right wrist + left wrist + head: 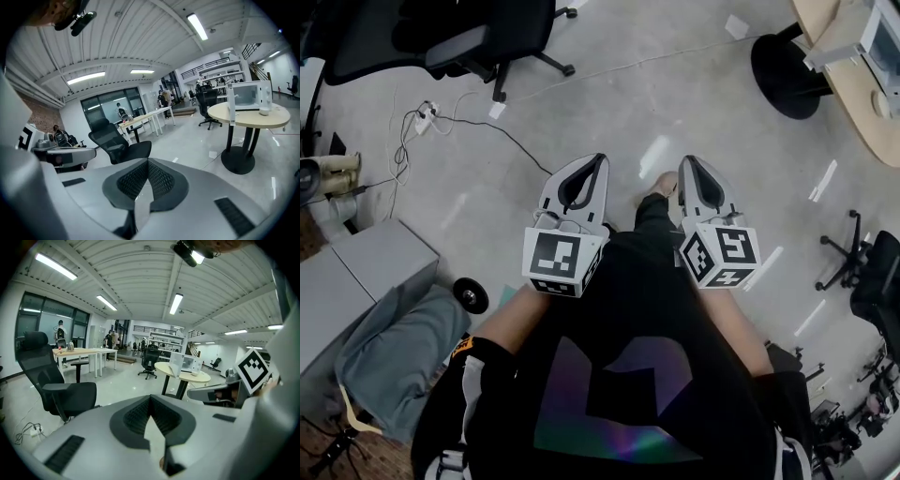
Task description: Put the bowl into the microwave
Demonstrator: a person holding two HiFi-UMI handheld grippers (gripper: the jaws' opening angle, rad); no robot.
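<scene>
A white microwave stands on a round beige table with its door swung open; it also shows far off as the microwave and at the top right corner as the microwave. A small white bowl-like object sits beside it on the table; I cannot make out its shape. My left gripper and right gripper are held side by side in front of the body, above the floor and far from the table. Both have their jaws shut with nothing between them, as seen at the left gripper and right gripper.
A black office chair stands at the upper left, with a power strip and cables on the floor below it. A grey cabinet is at the left. The table's black round base is at the upper right.
</scene>
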